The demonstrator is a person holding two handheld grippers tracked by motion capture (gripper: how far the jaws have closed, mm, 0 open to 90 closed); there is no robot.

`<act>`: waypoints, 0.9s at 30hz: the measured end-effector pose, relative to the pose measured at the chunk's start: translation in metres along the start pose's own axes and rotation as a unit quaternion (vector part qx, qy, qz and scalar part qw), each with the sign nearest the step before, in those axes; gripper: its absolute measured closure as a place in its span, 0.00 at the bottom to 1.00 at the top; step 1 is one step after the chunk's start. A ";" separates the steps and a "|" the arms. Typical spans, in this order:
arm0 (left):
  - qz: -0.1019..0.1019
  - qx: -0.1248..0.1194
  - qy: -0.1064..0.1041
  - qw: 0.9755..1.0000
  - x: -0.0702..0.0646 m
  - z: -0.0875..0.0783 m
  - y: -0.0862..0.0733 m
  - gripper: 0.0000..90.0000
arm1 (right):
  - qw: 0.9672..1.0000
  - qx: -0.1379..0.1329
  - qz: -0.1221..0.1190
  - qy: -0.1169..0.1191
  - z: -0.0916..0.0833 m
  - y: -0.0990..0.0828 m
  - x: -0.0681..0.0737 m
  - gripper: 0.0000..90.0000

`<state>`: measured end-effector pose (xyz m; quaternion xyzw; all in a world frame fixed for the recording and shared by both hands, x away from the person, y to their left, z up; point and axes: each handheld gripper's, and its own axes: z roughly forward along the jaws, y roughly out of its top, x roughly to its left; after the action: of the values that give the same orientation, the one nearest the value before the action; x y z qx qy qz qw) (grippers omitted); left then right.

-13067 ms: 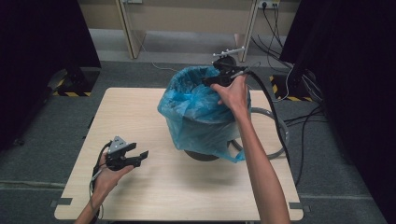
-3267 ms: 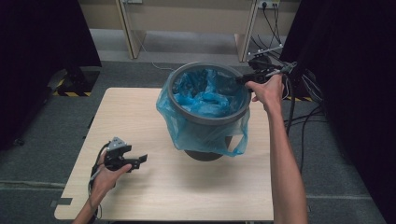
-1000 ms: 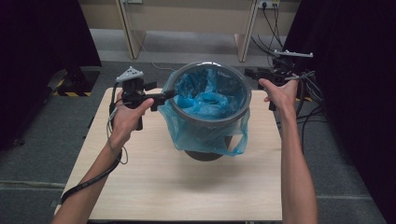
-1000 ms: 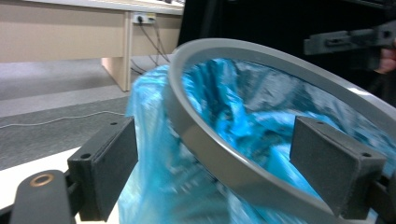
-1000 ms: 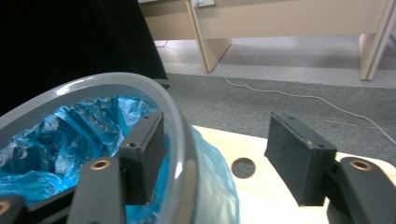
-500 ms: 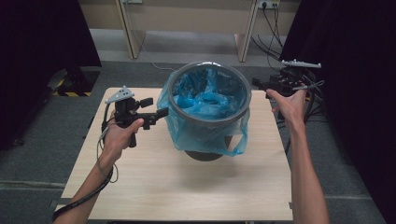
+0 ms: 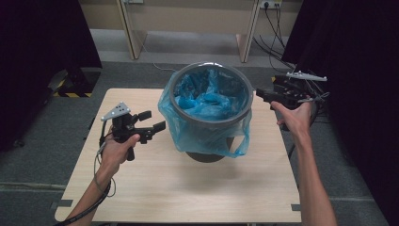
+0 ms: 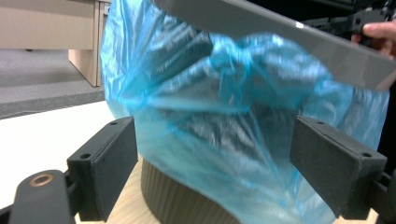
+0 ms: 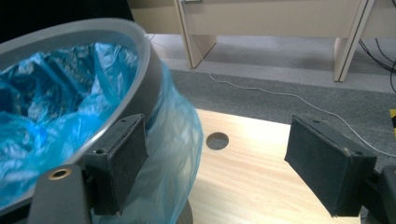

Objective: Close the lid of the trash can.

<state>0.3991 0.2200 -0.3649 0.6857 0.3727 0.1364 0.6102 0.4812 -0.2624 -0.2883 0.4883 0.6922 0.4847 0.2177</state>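
Your left gripper (image 7: 153, 121) is nearest to you, left of the bin (image 7: 210, 110), with its jaws wide and holding nothing. The bin stands in the middle of the table (image 7: 141, 188), with the blue bag (image 7: 207, 136) folded over its rim. Your right gripper (image 7: 263, 95) is just beside the rim on the right; its jaws have just been opening and are wide, with nothing between them.

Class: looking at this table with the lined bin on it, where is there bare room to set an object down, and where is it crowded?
The near half of the table, between the bin and the front edge, is bare. The far left corner is bare too. The strips beside the bin are crowded: the left tool and right tool hover there.
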 end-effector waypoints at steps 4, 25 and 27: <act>0.008 0.008 0.003 1.000 0.001 -0.003 -0.013 0.16 | 1.000 -0.001 -0.003 0.003 -0.004 -0.010 0.001 0.23; 0.000 0.049 -0.002 0.999 0.013 -0.009 -0.070 0.16 | 1.000 0.008 -0.021 -0.016 -0.020 -0.068 0.001 0.21; 0.004 0.052 -0.004 0.999 0.014 -0.009 -0.073 0.16 | 1.000 0.007 -0.019 -0.019 -0.020 -0.075 -0.001 0.21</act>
<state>0.3776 0.2341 -0.4352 0.7186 0.3736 0.1165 0.5748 0.4313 -0.2764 -0.3456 0.4856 0.7005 0.4664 0.2366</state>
